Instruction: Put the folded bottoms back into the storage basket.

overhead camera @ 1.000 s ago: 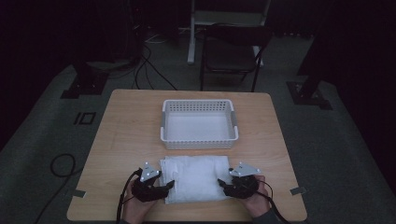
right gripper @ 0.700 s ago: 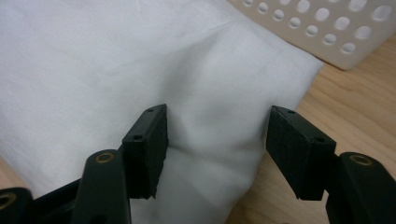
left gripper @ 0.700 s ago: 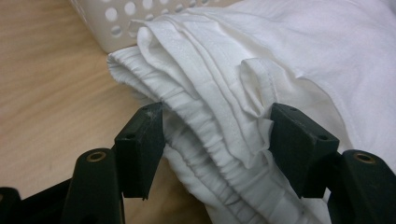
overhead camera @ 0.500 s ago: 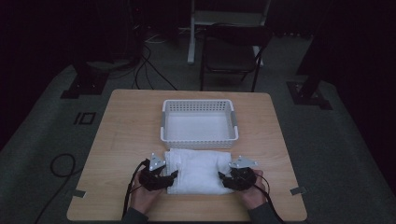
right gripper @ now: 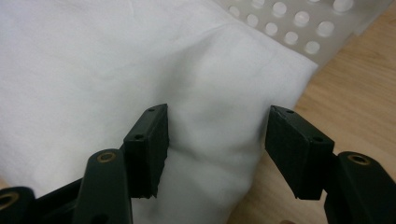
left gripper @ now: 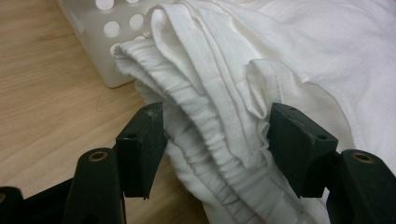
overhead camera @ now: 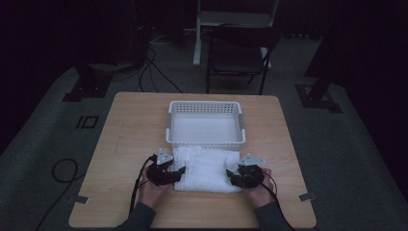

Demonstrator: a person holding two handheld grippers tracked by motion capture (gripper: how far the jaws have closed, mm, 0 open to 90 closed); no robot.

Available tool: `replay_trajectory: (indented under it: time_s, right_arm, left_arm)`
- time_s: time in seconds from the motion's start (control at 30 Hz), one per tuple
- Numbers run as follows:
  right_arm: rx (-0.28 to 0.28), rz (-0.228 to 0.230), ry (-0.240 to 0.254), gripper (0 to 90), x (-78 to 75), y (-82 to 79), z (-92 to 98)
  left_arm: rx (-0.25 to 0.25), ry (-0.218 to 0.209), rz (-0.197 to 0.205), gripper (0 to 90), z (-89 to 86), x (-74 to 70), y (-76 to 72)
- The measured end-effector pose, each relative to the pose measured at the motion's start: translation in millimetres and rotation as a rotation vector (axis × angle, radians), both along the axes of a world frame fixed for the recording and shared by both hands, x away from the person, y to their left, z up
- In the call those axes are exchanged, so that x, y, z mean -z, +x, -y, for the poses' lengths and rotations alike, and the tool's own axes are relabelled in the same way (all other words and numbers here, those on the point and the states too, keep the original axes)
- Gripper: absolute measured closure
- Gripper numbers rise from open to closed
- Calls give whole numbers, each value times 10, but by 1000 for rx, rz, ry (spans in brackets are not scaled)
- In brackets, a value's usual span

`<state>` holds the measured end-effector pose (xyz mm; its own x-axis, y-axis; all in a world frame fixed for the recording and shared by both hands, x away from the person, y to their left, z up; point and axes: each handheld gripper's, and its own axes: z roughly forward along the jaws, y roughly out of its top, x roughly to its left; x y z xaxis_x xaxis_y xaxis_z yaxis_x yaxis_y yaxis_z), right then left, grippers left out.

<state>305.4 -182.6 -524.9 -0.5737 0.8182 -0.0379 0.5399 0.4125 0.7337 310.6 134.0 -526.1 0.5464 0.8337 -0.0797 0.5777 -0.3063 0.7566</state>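
Cloth: a folded white fabric bundle (overhead camera: 207,169) is laid flat on the light wooden table (overhead camera: 120,144), near the person's edge.
Long axis: it's run left to right across the table, parallel to the basket's near wall, short sides pointed at the two hands.
Basket: a white perforated plastic basket (overhead camera: 206,122) is parked right behind the cloth, far edge of the cloth tucked up against it.
Left end: the stacked, ribbed fold edges (left gripper: 205,126) are bunched up here, layers seen edge-on.
Left gripper (overhead camera: 179,170): jaws are part-way spread and pinched onto that bunched left end, cloth squeezed between them.
Right gripper (overhead camera: 231,175): jaws part-way spread too, the smooth folded right end (right gripper: 215,130) is pinched and puckered up between them.
Hands: both grippers are held low at the table, one at each short side.
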Motion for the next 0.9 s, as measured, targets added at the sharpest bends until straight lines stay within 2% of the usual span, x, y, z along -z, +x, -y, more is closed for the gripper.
replay_trajectory:
  time_s: [0.13, 0.2, 0.3, 0.37, 0.4, 0.5, 0.57, 0.67, 0.7, 0.9]
  right_arm:
    - [7, 2, -7, 409, -7, 74, -27]
    - [6, 1, -7, 409, -8, 74, -23]
    - [7, 1, -8, 409, -9, 70, -20]
    - [7, 2, -8, 409, -8, 69, -20]
    - [7, 2, -8, 409, -8, 69, -20]
    - [12, 4, -7, 409, -8, 62, -22]
    - [14, 6, -9, 412, -9, 55, -25]
    - [15, 5, -7, 417, -9, 52, -25]
    - [15, 5, -7, 417, -9, 52, -25]
    - [27, -23, 22, 412, -5, 65, 4]
  left_arm:
    - [-12, 0, -3, 372, 1, -13, 45]
    - [-12, -29, -14, 362, -44, -63, 62]
    - [-30, -82, 4, 323, -116, -168, 69]
    - [-35, -114, 19, 264, -137, -259, 70]
    - [-39, -145, 27, 237, -140, -314, 72]
    - [-32, -188, 27, 160, -107, -396, 93]
    - [-32, -185, 17, 132, -50, -409, 119]
    - [-35, -191, -15, 89, 52, -347, 170]
    - [-35, -191, -15, 77, 52, -347, 170]
    - [-71, -120, -62, 33, 192, -110, 221]
